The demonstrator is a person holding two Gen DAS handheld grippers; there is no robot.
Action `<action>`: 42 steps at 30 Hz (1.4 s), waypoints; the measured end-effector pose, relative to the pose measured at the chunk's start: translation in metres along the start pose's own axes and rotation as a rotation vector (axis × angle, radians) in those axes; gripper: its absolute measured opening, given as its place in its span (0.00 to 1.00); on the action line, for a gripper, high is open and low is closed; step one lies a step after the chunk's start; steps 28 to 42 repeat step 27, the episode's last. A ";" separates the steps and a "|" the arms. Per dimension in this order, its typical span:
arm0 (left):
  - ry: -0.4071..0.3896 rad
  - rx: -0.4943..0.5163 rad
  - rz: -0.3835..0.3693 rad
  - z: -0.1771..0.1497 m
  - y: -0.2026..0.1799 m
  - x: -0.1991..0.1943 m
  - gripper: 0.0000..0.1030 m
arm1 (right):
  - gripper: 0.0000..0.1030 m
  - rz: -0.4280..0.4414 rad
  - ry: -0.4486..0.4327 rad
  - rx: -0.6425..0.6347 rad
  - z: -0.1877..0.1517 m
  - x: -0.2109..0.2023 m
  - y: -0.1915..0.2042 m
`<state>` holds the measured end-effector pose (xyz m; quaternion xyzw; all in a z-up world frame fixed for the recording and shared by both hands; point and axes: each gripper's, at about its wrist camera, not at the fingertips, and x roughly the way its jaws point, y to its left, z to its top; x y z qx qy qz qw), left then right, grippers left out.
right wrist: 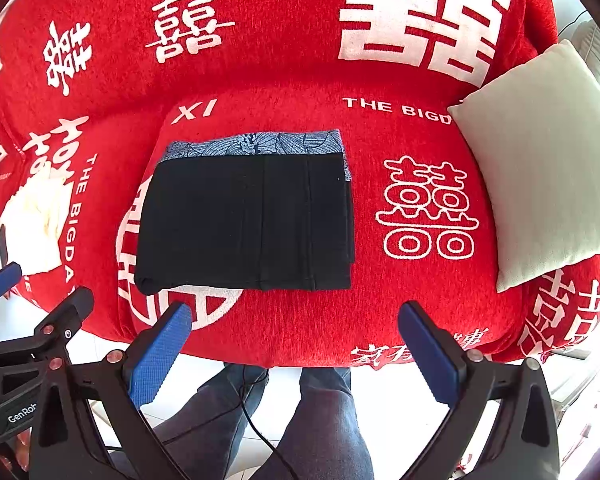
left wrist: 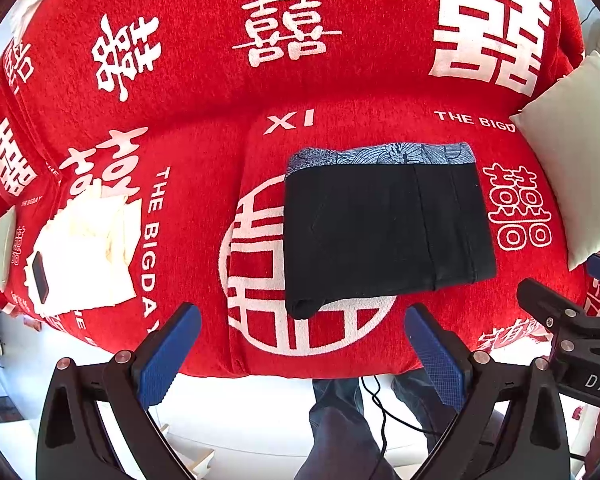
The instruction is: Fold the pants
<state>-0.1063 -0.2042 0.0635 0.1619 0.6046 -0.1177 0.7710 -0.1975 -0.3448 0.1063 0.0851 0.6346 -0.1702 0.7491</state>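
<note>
Black pants (left wrist: 384, 232) (right wrist: 248, 224) lie folded into a flat rectangle on the red sofa seat, on top of a blue patterned folded garment (left wrist: 384, 154) (right wrist: 260, 142) whose far edge shows behind them. My left gripper (left wrist: 302, 320) hangs open just in front of the pants' near edge, apart from them, nothing between its blue pads. My right gripper (right wrist: 294, 316) is open too, near the seat's front edge, to the right of the left one and holding nothing.
A red sofa cover (left wrist: 204, 148) (right wrist: 380, 300) with white characters fills the view. A white cushion (left wrist: 580, 160) (right wrist: 544, 160) leans at the right. White cloths and a dark phone (left wrist: 40, 276) lie on the left seat. A person's legs (right wrist: 320, 420) and a cable are below.
</note>
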 end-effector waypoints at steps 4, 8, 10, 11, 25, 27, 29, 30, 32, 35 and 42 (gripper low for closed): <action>0.001 0.000 0.000 0.000 0.000 0.000 0.99 | 1.00 0.000 0.001 0.000 0.000 0.000 0.000; 0.001 0.001 0.001 0.000 0.000 0.000 0.99 | 1.00 0.000 0.001 0.003 0.000 0.000 0.001; 0.002 0.001 0.002 0.000 0.000 0.001 0.99 | 1.00 0.000 0.000 0.002 0.000 0.001 0.000; 0.002 0.000 0.002 0.000 0.000 0.001 0.99 | 1.00 0.000 0.001 0.001 0.000 0.001 0.000; -0.010 -0.014 -0.004 0.000 0.001 0.002 0.99 | 1.00 0.001 0.004 0.004 0.000 0.003 -0.001; -0.008 -0.013 -0.004 0.001 0.001 0.002 0.99 | 1.00 0.000 0.004 0.005 0.000 0.005 -0.002; -0.008 -0.013 -0.004 0.001 0.001 0.002 0.99 | 1.00 0.000 0.004 0.005 0.000 0.005 -0.002; -0.008 -0.013 -0.004 0.001 0.001 0.002 0.99 | 1.00 0.000 0.004 0.005 0.000 0.005 -0.002; -0.008 -0.013 -0.004 0.001 0.001 0.002 0.99 | 1.00 0.000 0.004 0.005 0.000 0.005 -0.002; -0.008 -0.013 -0.004 0.001 0.001 0.002 0.99 | 1.00 0.000 0.004 0.005 0.000 0.005 -0.002; -0.008 -0.013 -0.004 0.001 0.001 0.002 0.99 | 1.00 0.000 0.004 0.005 0.000 0.005 -0.002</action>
